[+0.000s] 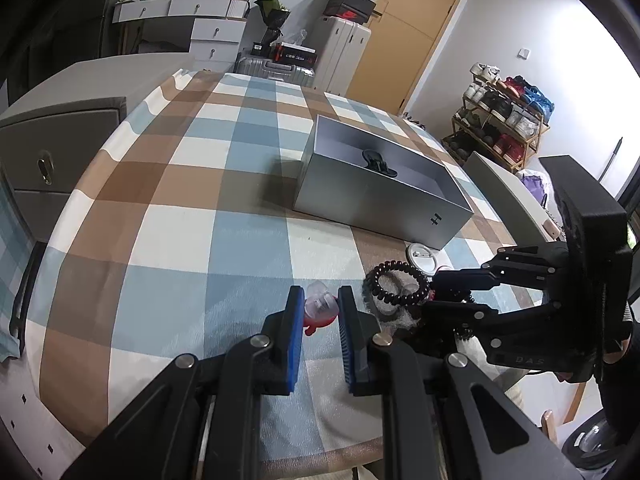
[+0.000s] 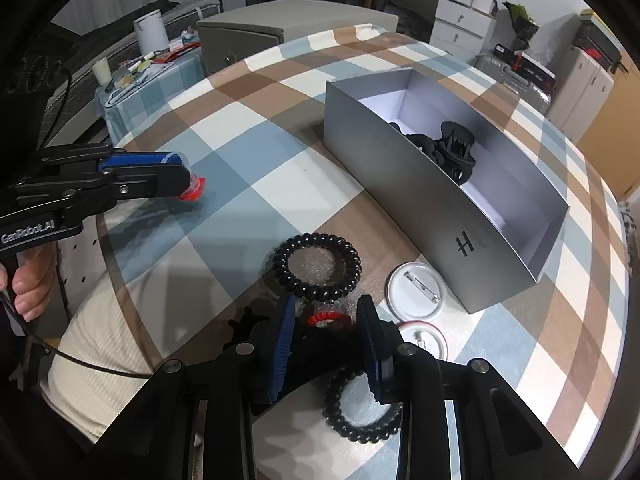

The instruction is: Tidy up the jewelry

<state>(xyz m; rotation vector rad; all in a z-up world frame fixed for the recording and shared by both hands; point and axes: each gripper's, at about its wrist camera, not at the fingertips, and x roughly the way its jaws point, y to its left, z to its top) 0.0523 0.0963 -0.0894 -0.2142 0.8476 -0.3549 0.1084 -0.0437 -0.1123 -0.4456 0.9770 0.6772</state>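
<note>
My left gripper (image 1: 319,297) is closed around a small clear and red hair clip (image 1: 320,309) on the checked tablecloth; it also shows in the right wrist view (image 2: 193,189). My right gripper (image 2: 326,308) is open over a red coil hair tie (image 2: 326,317), with a black item beneath. A black coil hair tie (image 2: 316,266) lies just ahead, another (image 2: 362,412) below the fingers. Two white pin badges (image 2: 416,288) lie by the open grey box (image 2: 440,208), which holds a black claw clip (image 2: 456,150).
The round table (image 1: 180,200) has a checked blue, brown and white cloth. Grey cabinet (image 1: 60,152) stands at the left, suitcases and a shoe rack (image 1: 504,124) behind. A person's hand (image 2: 28,284) holds the left gripper's handle.
</note>
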